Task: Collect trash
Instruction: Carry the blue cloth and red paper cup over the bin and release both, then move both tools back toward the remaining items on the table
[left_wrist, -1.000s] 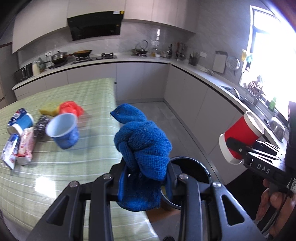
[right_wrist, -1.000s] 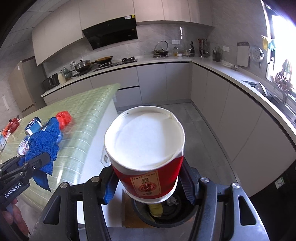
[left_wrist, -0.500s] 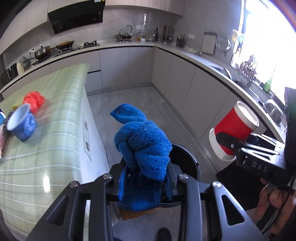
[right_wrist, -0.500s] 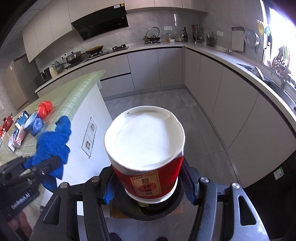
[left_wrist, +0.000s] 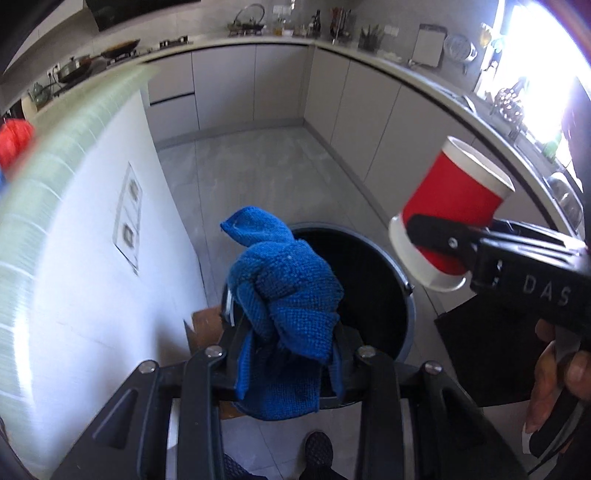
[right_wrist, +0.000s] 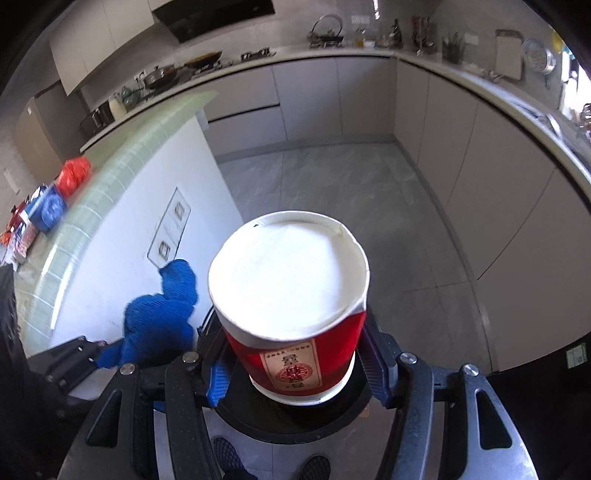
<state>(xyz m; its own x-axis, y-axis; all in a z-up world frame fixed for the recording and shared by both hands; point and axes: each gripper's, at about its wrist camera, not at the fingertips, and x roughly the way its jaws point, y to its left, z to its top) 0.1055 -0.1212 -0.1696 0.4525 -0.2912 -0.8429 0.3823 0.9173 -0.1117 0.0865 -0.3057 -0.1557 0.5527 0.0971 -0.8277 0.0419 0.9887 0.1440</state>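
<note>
My left gripper (left_wrist: 284, 343) is shut on a bunched blue cloth (left_wrist: 286, 291), which hangs over the near rim of a round black bin (left_wrist: 373, 291) on the floor. My right gripper (right_wrist: 293, 369) is shut on a red paper cup (right_wrist: 291, 314) with a white rim, its mouth facing the camera, held above the same bin (right_wrist: 295, 424). In the left wrist view the red cup (left_wrist: 448, 218) and the right gripper (left_wrist: 439, 240) sit to the right of the bin's mouth. The blue cloth (right_wrist: 159, 317) shows at lower left in the right wrist view.
A white island wall (left_wrist: 85, 280) with a green checked cloth (left_wrist: 48, 155) stands close on the left, with red and blue items (right_wrist: 55, 195) on top. A brown cardboard piece (left_wrist: 207, 325) lies beside the bin. Grey cabinets (left_wrist: 388, 110) curve round the far side. Shoes (right_wrist: 314, 467) show at the bottom.
Both grippers have come down and away from the island top toward the floor bin, tilting downward. The cloth and the cup stay gripped. The bin now fills more of both views.
</note>
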